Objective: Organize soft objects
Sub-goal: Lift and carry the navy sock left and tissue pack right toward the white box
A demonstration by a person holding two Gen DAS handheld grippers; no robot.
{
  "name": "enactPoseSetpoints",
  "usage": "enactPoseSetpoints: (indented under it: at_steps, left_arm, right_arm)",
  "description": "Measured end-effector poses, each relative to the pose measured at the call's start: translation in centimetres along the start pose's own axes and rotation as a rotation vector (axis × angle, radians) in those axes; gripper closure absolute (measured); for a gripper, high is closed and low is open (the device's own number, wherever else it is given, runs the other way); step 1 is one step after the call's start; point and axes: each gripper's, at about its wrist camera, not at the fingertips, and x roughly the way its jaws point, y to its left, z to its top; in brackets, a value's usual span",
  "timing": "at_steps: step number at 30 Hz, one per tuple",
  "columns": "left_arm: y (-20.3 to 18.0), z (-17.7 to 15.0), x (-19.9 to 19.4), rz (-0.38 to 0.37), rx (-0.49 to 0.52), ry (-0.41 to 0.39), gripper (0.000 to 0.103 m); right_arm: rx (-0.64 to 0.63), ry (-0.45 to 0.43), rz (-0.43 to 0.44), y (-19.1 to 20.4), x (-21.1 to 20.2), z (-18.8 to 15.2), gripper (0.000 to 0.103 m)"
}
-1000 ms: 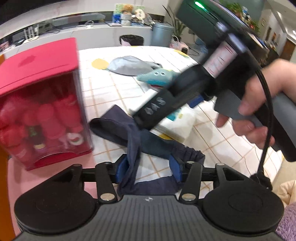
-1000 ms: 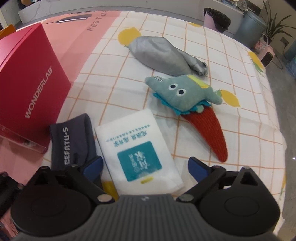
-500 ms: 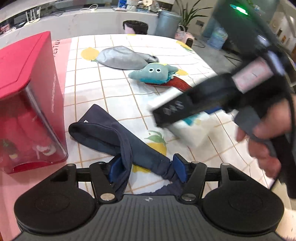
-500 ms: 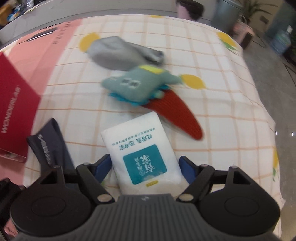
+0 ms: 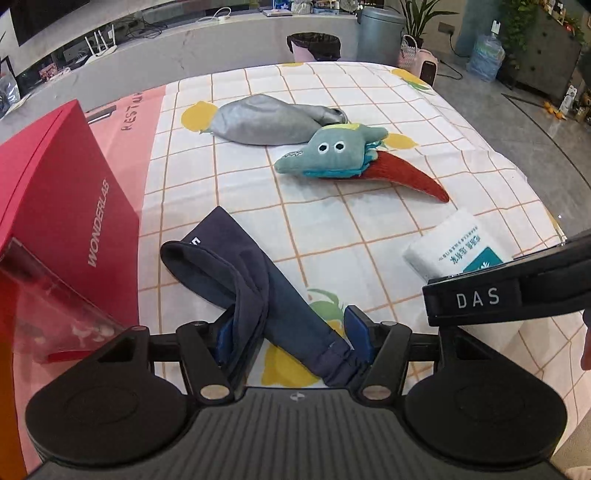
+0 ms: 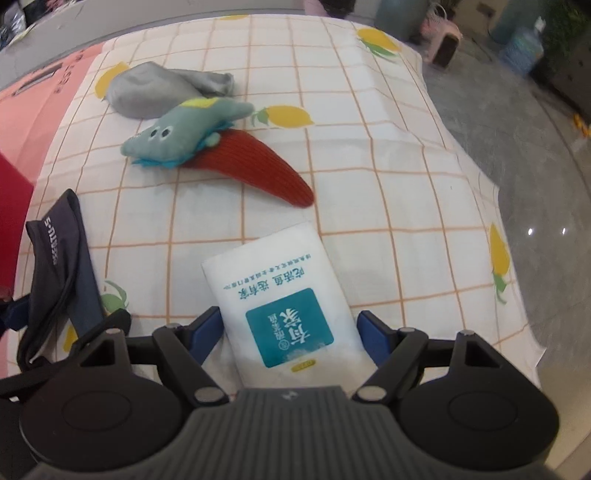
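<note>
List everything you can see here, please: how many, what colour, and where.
tablecloth: one, white with orange grid and lemons, covering the table
red box: one, red, left edge
grey pouch: one, silver-grey, far middle
plush toy: one, teal, lying on the red plush piece
red plush piece: one, rust red, middle
navy cloth: one, dark blue, near left
tissue pack: one, white with teal label, near right
bins: two, grey and black-lined, floor beyond the table
left claw: black, blue pads, just been closing, navy cloth between
right claw: black, blue pads, just been closing, tissue pack between
</note>
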Motion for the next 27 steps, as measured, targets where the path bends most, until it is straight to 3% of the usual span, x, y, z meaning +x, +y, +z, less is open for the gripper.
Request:
enactPoseSetpoints:
  at_steps: [2,5,11,16,20,27]
  left_arm:
    - [-0.1,-0.2,-0.3,-0.004,0.010,-0.013,0.045]
    - [0.1,-0.5,-0.6,0.000,-0.001,-0.029,0.071]
    - [2.1,-0.4,-0.6,-0.042,-0.072,-0.034,0.092]
    - [3.2,-0.3,-1.1,-0.104,-0.115,-0.017,0.094]
    - [3.5,0.0,-1.7,-0.110,-0.115,-0.029,0.095]
    - [4.9,0.9,-3.3,-0.214,-0.137,-0.030,0.094]
  right_arm:
    - [-0.010,-0.003,-0.004,0.2,0.0,0.0,0.025]
    - [-0.038,-0.008,-0.018,0.6,-0.1,-0.1,0.025]
    - [-0.059,-0.021,-0.023,0.7,-0.1,-0.1,0.025]
    - [-0.060,-0.028,-0.012,0.9,0.0,0.1,0.025]
    - [-0.049,-0.036,-0.005,0.9,0.0,0.2,0.027]
    - [0.057,-0.066,0.033,-0.4,-0.2,0.6,0.029]
